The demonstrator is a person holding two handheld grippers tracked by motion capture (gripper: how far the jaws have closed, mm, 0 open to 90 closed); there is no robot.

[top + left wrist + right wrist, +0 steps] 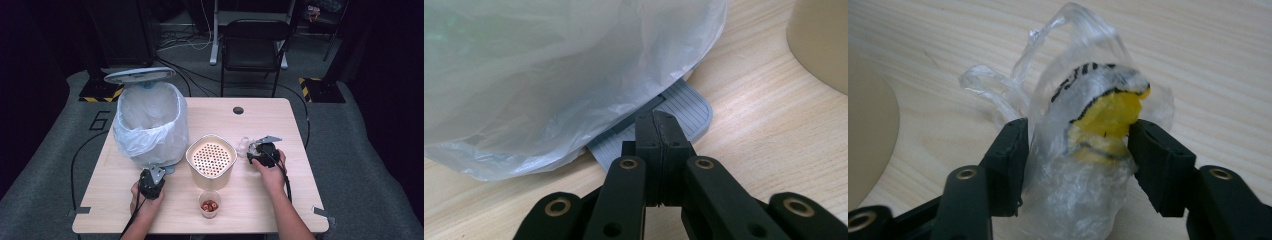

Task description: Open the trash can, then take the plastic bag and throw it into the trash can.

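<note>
Toward the worktop's right edge, the right hand-held gripper (1075,155) clamps the crumpled plastic wrapper (1088,150) squarely between its jaws.

Your left gripper (659,145) sits low over the near left of the bench, jaws pressed fully together, your forearm coming in from the bottom edge. Your right gripper (1078,150) reaches farther forward on the right, jaws part-open, both pads apparently touching what's between them.
</note>
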